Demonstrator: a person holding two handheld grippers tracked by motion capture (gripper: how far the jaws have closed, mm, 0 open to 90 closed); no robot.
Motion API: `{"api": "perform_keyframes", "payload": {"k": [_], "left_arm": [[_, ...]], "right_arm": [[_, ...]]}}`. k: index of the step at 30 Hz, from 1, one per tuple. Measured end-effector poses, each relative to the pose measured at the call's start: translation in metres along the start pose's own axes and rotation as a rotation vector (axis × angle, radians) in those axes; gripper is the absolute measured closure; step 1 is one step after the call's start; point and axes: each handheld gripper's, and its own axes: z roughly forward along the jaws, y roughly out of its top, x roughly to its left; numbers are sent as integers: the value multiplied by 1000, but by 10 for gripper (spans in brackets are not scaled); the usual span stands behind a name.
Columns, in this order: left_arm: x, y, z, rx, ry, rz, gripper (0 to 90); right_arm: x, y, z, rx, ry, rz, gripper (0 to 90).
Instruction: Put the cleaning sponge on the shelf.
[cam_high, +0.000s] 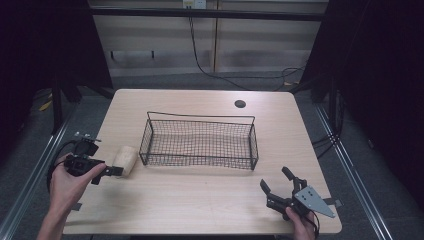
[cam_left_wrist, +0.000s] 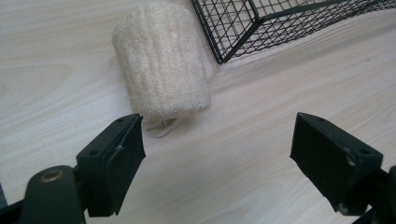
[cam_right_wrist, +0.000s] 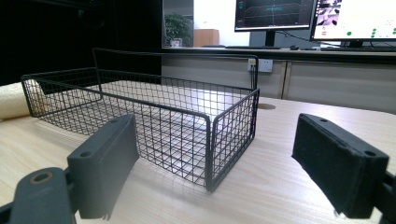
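the loofah pad (cam_left_wrist: 161, 63) lies flat on the table (cam_high: 200, 200), just left of the wire basket (cam_high: 200, 142), near its near-left corner. it looks light, soft and springy, rough enough not to slip; a pinch across its short width should hold. its long axis runs near to far. the left gripper (cam_left_wrist: 217, 149) sits just short of it, jaws wide apart; the right gripper (cam_high: 279, 185) rests near-right, also spread.

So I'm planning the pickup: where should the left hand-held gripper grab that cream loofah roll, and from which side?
Grip the cream, ribbed loofah roll across its rounded middle, coming from the open table side near its string end. It lies on its side beside the black wire basket, whose corner crowds the far end. The left hand-held gripper is already open there, though off-centre.
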Motion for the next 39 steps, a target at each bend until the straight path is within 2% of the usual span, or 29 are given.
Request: {"api": "perform_keyframes", "payload": {"k": [2,3,10,11,12,13,15,18,19,21,24,25,28,30,33,35,36,39], "left_arm": [[3,3,4,13,-10,-8,172],[7,8,9,43,-6,-14,173],[12,23,20,69,-27,-18,179],[12,26,24,73,-20,-35,180],[12,26,24,73,-20,-35,180],[12,26,29,96,-10,-25,180],[13,26,33,93,-16,-40,180],[16,26,35,113,-9,-33,180],[19,28,38,113,4,-54,180],[22,30,41,122,17,-64,178],[25,30,43,144,11,-70,177],[27,32,45,146,17,-97,177],[26,34,47,147,15,-102,177],[26,37,50,166,11,-98,177],[24,40,54,181,45,-101,177],[25,41,58,224,69,-105,176],[26,42,60,220,80,-118,176],[27,44,63,235,88,-118,176]], "right_arm": [[0,0,0,2,0,1,135],[0,0,1,3,2,0,135],[0,0,1,2,2,-2,135],[0,0,1,3,1,-2,135],[0,0,1,3,1,-2,135],[0,0,1,5,4,0,135],[0,0,1,10,4,-2,135],[0,0,1,8,5,-5,135],[0,0,0,9,2,1,135],[0,0,0,9,2,-3,134],[0,0,0,9,4,-1,135],[0,0,1,9,5,-5,135],[0,0,1,10,13,-8,135],[0,0,1,11,9,-8,135],[0,0,1,8,8,-6,135],[0,0,1,8,9,-6,135],[0,0,1,9,10,-6,135],[0,0,1,11,13,-6,135]]}}
